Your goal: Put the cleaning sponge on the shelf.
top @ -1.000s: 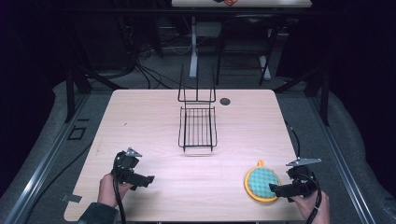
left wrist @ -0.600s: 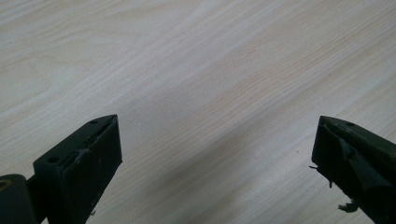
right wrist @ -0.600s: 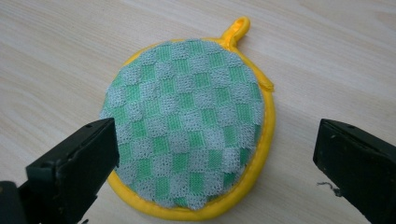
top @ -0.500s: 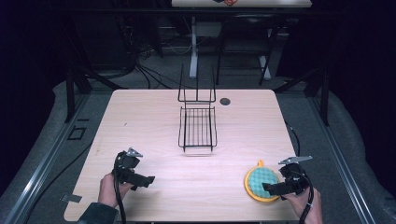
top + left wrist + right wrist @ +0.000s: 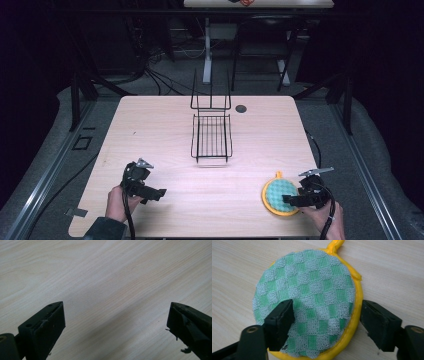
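Observation:
A round scrub pad (image 5: 276,194), green-and-grey checked mesh on a yellow base with a small yellow loop, lies flat near the table's front right corner. My right gripper (image 5: 294,201) reaches over its right side. In the right gripper view the pad (image 5: 312,277) spreads between the jaws of the open right gripper (image 5: 327,308). One jaw rests on the mesh and the other sits just outside the yellow rim. My left gripper (image 5: 159,193) hovers low at the front left, open. In its own view the left gripper (image 5: 116,307) has only bare wood between its wide-apart jaws.
A black wire rack (image 5: 211,135) with a tall upright back stands at the table's (image 5: 150,125) middle, towards the far side. A black round grommet (image 5: 241,108) sits just right of it. Dark floor, cables and stand legs surround the table.
My right gripper has slid left onto the pad, so its jaws now straddle the pad's right side. The left gripper has stayed put.

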`<action>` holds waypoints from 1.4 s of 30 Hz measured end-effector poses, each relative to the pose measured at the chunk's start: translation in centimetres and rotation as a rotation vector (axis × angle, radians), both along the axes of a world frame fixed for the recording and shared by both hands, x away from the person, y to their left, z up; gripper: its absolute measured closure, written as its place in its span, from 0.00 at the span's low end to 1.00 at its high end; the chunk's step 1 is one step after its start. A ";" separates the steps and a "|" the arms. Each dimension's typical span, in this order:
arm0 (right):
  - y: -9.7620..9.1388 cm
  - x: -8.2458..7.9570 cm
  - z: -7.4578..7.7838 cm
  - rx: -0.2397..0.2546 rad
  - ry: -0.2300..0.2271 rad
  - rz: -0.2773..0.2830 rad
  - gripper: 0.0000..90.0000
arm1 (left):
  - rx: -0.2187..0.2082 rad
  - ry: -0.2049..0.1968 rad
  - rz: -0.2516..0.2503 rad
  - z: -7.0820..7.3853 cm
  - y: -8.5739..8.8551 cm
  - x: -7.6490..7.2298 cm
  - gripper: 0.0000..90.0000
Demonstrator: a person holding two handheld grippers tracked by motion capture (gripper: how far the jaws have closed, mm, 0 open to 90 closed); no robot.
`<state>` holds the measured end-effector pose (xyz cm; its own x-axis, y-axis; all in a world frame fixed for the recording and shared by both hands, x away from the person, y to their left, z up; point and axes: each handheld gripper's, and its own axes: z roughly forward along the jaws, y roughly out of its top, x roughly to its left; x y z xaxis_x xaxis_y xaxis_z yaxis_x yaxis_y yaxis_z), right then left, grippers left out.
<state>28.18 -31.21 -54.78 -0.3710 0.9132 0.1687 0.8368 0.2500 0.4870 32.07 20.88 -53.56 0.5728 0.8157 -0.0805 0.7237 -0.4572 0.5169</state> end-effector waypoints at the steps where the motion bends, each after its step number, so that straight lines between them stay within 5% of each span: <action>1: -0.1 0.0 -0.1 0.005 0.004 -0.001 0.33 | -0.001 0.000 0.002 0.0 0.0 0.0 0.02; 23: -0.1 -0.2 0.1 0.037 0.033 -0.044 0.62 | 0.015 -0.001 -0.001 0.0 -0.2 0.0 0.03; 29: -0.3 -0.4 0.1 0.055 0.010 -0.058 0.73 | 0.015 -0.001 -0.002 0.0 -0.2 0.0 0.03; 33: -0.6 -0.5 0.3 0.104 -0.010 -0.071 0.89 | 0.016 -0.001 -0.004 0.0 -0.2 0.0 0.03; 42: -0.4 -0.7 0.6 0.112 -0.042 -0.068 0.94 | 0.015 -0.002 -0.003 0.1 -0.1 0.0 0.04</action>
<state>27.49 -31.65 -54.14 -0.3181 0.9126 0.2569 0.8280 0.1355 0.5441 32.02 20.74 -53.50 0.5757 0.8149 -0.0670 0.7211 -0.4674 0.5113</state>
